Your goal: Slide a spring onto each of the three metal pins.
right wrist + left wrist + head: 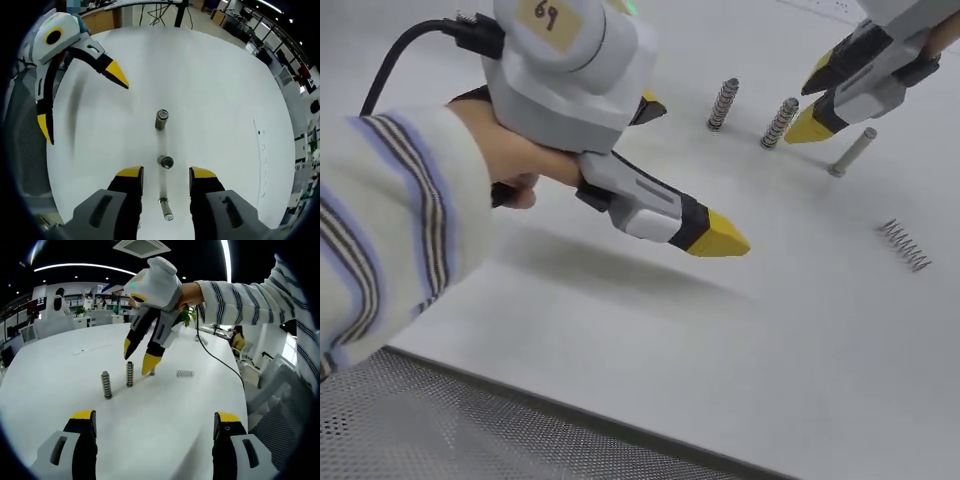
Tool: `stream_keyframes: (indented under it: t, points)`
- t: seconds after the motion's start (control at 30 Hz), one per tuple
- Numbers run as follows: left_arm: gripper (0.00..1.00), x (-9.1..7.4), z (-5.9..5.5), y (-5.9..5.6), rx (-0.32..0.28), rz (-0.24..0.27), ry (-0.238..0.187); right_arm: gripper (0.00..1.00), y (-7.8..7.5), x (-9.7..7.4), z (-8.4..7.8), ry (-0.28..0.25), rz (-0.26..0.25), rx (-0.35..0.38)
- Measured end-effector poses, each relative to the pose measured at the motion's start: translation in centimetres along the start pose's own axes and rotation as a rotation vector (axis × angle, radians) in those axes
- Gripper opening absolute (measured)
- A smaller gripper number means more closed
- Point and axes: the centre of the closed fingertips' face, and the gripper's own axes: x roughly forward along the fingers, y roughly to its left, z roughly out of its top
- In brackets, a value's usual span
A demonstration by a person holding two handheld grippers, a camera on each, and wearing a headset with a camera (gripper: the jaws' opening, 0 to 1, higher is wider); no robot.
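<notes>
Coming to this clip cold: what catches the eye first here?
A row stands on the white table: one sprung pin, a second sprung pin, then a bare pin, with a loose spring lying flat off to the side. The right tool hovers open by the row. The left tool, also open, is nearer the person, away from the pins.

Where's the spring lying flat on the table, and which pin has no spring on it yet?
loose spring (pixel 905 245): head view, the middle of its coils.
bare pin (pixel 853 151): head view, halfway along its smooth shaft.
</notes>
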Motion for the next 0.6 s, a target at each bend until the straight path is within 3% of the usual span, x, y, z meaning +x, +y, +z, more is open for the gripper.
stream_keyframes:
  t: [0.33,0.5,0.6]
  points:
    - [0.94,-0.4,0.3,0.1,0.024,-0.008,0.014,0.42,0.7,-3.9,0.3,-0.149,-0.078,0.097]
    - [0.94,-0.9,0.2,0.3,0.026,0.001,0.027,0.47,1.7,-5.4,-0.5,-0.195,-0.101,0.110]
    - [0.94,-1.3,0.3,0.5,0.029,0.017,0.027,0.49,1.9,-6.1,-1.1,-0.227,-0.142,0.136]
